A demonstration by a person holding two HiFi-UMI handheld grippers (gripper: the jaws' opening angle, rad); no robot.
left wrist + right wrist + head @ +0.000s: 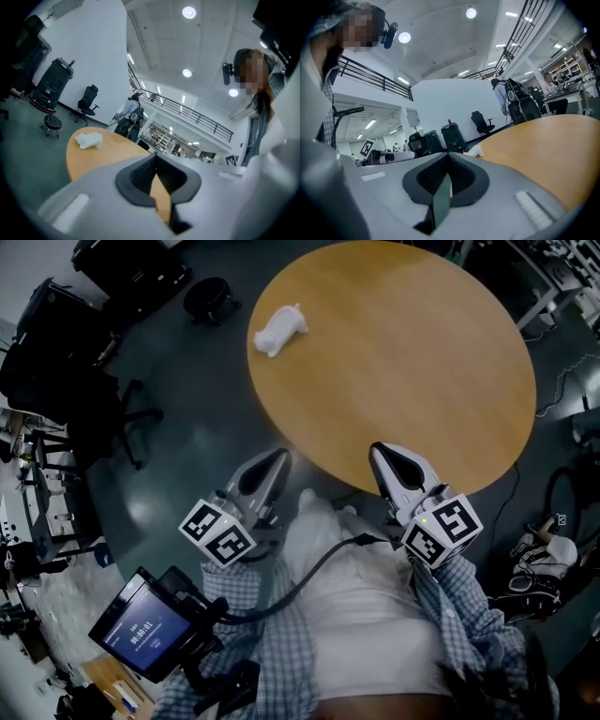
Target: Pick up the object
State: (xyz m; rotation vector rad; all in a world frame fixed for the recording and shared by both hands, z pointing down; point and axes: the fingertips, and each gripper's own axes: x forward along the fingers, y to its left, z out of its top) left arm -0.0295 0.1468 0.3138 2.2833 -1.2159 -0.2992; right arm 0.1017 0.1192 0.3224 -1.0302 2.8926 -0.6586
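A small white toy animal (279, 329) lies on the round wooden table (403, 352) near its far left rim. It shows in the left gripper view as a white lump (89, 139), and its tip peeks out in the right gripper view (474, 150). My left gripper (279, 457) hangs off the table's near left edge, jaws shut and empty. My right gripper (380, 452) reaches just over the near rim, jaws also shut with nothing between them. Both are far from the toy.
A black office chair (84, 404) and a round black stool (211, 298) stand on the dark floor left of the table. A device with a lit screen (145, 624) hangs by my left side. Cables and gear (548, 549) lie at the right.
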